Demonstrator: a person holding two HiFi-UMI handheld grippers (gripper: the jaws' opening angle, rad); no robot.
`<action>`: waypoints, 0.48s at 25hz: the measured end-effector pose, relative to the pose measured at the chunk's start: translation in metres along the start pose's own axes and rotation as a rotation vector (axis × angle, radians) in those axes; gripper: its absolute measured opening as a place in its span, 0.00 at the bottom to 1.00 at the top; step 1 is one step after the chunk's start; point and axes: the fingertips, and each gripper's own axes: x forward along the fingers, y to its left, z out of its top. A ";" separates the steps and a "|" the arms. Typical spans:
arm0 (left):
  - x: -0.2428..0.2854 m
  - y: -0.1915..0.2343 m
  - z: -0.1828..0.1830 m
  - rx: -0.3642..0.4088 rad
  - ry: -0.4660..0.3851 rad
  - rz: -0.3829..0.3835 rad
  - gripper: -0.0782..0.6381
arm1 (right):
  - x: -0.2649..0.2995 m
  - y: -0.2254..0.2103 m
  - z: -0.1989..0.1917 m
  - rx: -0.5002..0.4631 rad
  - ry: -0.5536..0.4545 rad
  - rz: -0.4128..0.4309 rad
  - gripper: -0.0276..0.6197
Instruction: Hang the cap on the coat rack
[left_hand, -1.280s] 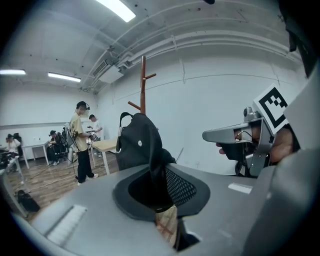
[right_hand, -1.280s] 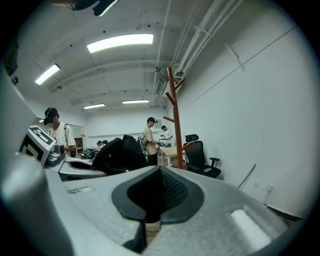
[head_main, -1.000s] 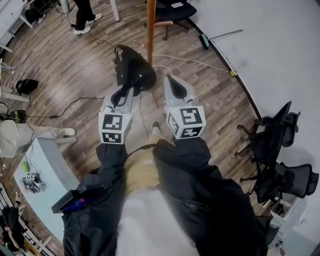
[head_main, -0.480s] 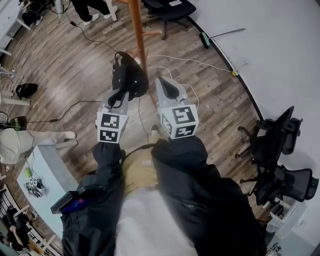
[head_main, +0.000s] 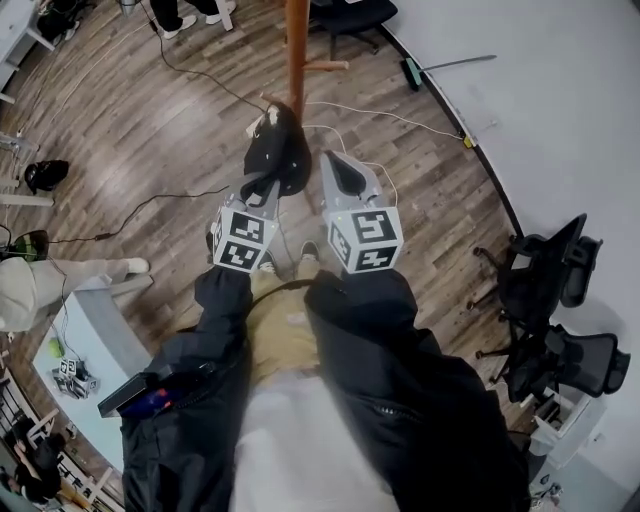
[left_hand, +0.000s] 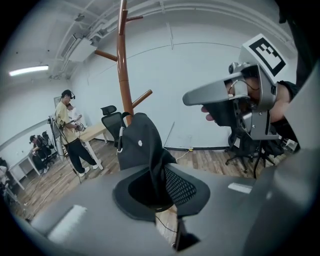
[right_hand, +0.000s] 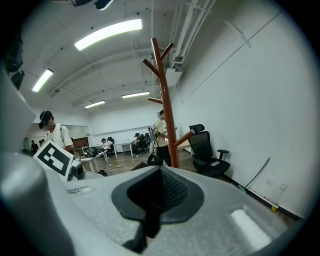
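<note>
Wood-plank floor (head_main: 150, 120), white wall (head_main: 560, 100); soft black fabric cap (left_hand: 142, 150) pinched at a fold in left gripper (left_hand: 161, 202) jaws, drooping near brown wooden coat rack (left_hand: 123, 75); right gripper (right_hand: 150, 197) jaws pressed together, empty; judged light, limp, non-fragile, easiest hooked by back opening.

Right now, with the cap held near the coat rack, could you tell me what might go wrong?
The left gripper pinches only a fold of the cap, so it hangs limp and could slip free. On the coat rack, the nearest peg is thin; the sagging cap may miss it. Cables cross the floor nearby, a possible trip hazard.
</note>
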 end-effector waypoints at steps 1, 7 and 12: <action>0.005 0.000 -0.003 0.001 0.009 -0.015 0.17 | 0.002 0.001 0.000 0.000 0.003 -0.006 0.04; 0.028 0.003 -0.015 0.001 0.049 -0.080 0.17 | 0.013 -0.002 0.005 0.000 0.008 -0.045 0.04; 0.047 0.003 -0.027 -0.008 0.084 -0.111 0.17 | 0.016 -0.011 0.001 0.008 0.026 -0.072 0.04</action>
